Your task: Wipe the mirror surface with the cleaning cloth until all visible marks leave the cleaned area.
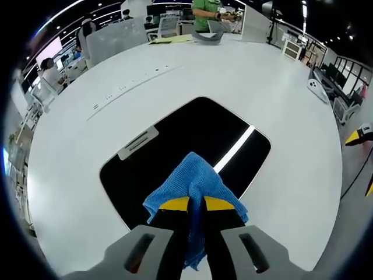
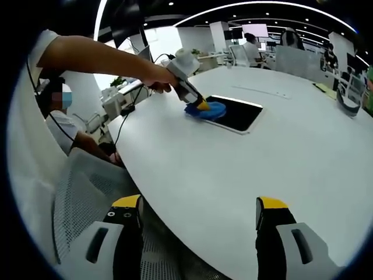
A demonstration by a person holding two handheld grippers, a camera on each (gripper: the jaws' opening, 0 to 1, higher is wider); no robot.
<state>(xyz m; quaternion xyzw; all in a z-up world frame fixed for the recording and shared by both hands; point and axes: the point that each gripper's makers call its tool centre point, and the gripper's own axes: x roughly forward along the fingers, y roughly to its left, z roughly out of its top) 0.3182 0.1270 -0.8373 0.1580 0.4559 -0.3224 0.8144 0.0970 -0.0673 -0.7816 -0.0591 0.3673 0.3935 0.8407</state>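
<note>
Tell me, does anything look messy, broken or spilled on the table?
Nothing stands out. The mirror lies flat on the white table, and the left gripper presses the blue cloth on it. No spills or cracks show. The right gripper waits open.

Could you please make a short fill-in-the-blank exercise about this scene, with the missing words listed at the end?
1. The left gripper is shut on a cloth whose colour is ____.
2. The cloth rests on the dark mirror, which lies flat on a ____ table.
3. The fingers of the right gripper stand ____, with nothing between them.
4. In the right gripper view, the left gripper is held by a person's ____.

Missing words: blue; white; open; hand
</note>
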